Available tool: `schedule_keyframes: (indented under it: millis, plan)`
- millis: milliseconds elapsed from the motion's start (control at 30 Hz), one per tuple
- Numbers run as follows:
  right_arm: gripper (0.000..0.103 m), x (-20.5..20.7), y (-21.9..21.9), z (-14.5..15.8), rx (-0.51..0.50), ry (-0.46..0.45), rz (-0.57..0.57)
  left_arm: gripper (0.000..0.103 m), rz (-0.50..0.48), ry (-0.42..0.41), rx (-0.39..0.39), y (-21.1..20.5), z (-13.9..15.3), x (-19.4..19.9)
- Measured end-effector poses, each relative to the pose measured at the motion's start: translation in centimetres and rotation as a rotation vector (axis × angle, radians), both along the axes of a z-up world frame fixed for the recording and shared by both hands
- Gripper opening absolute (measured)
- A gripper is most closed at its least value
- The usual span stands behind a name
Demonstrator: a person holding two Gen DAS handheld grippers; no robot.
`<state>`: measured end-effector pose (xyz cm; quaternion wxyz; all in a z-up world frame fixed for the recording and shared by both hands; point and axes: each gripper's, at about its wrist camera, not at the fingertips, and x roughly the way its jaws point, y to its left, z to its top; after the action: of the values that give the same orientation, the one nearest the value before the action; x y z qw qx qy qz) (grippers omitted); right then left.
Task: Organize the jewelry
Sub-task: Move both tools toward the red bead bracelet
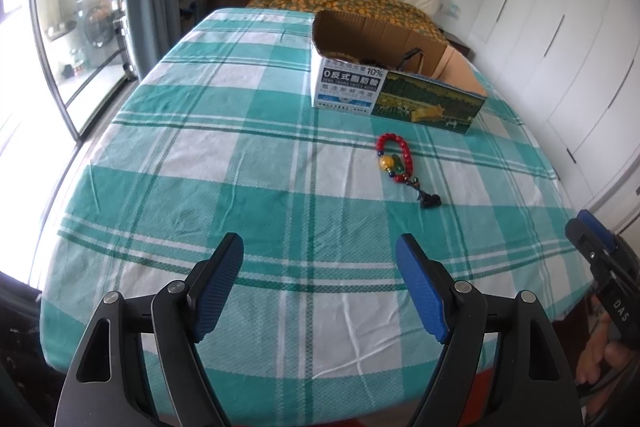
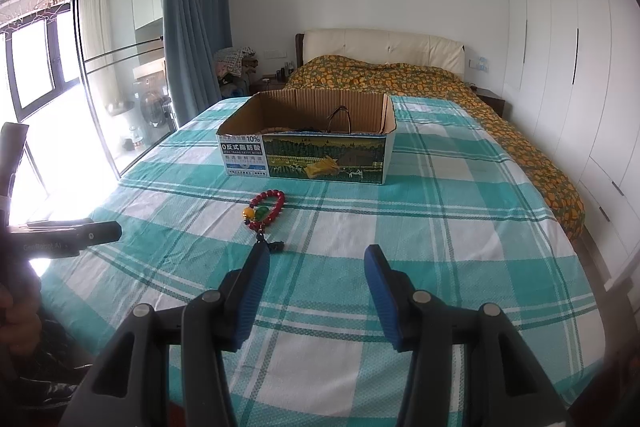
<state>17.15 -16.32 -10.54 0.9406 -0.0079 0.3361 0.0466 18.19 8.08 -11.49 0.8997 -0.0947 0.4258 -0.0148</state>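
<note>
I see the red bead bracelet (image 1: 391, 160) lying on the checked cloth (image 1: 224, 155) at frame centre, just below the open cardboard box (image 1: 394, 91). My left gripper (image 1: 320, 255) hangs low in the frame, jaws spread, empty. My right gripper (image 2: 316, 259) is likewise spread and empty, its left finger overlapping the bracelet's dark tassel (image 2: 275, 247).

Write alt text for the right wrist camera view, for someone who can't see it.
A red bead bracelet with a dark tassel lies on a teal-and-white checked bedspread, in front of an open cardboard box. The open, empty right gripper points toward them.
</note>
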Motion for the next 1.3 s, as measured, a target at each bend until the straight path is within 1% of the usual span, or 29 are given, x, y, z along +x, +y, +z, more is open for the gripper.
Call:
schedule_keyframes:
  millis: [600,833,967,1067,1167,1300]
  plan:
    - [0.050,0.6,-0.3,-0.8,0.015,0.021,-0.006,0.080,0.010,0.031,0.002,0.5,-0.8,1.0]
    - [0.050,1.6,-0.6,-2.4,0.036,0.084,-0.003,0.080,0.019,0.047,-0.021,0.9,-1.6,1.7]
    - [0.050,2.3,-0.5,-3.5,0.062,0.120,0.005,0.080,-0.015,0.059,-0.030,0.3,-2.0,3.1]
    - [0.050,2.9,0.0,-4.4,0.072,0.152,0.037,0.080,-0.061,0.057,-0.029,-0.7,-2.0,4.9]
    - [0.050,4.3,1.0,-5.3,0.069,0.190,0.103,0.080,-0.096,0.059,-0.038,-1.5,-2.2,6.9]
    - [0.050,7.2,3.3,-6.1,0.032,0.219,0.205,0.080,-0.099,0.067,-0.031,-1.9,-2.5,8.8]
